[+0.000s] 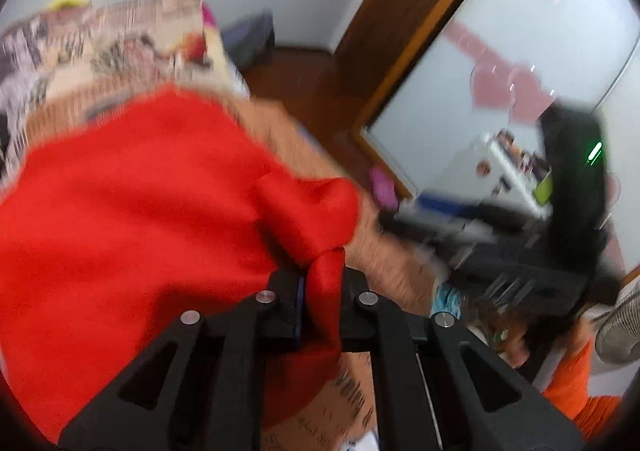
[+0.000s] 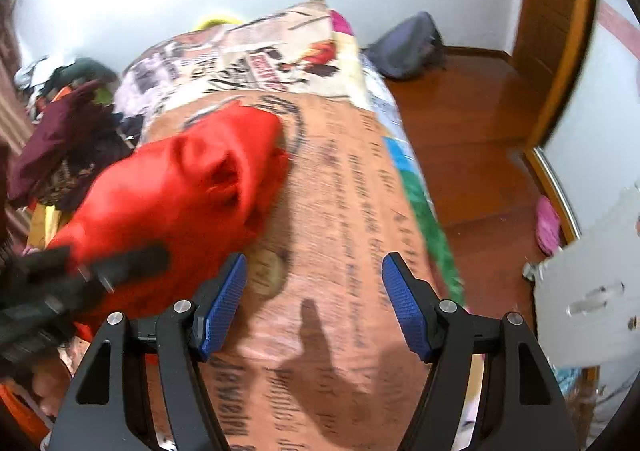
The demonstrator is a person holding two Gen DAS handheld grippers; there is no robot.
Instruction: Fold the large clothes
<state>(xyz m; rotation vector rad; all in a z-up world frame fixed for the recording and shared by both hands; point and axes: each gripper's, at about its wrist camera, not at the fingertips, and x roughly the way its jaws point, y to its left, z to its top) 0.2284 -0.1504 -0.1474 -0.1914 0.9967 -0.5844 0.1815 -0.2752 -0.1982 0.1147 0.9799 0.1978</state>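
Red garment (image 2: 176, 187) bunched toward the left edge of the printed bedspread (image 2: 340, 211), one fold pinched in left gripper (image 1: 322, 303). Right gripper (image 2: 314, 303) spread wide, holding nothing. Likely to slip from so thin a pinch and drag crooked.

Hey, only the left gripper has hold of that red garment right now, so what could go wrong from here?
1. The left gripper pinches only a narrow bunch of the red garment; a hard pull might slip it free.
2. The right gripper is open and empty, so the cloth hangs crumpled and may fold unevenly on the bed.
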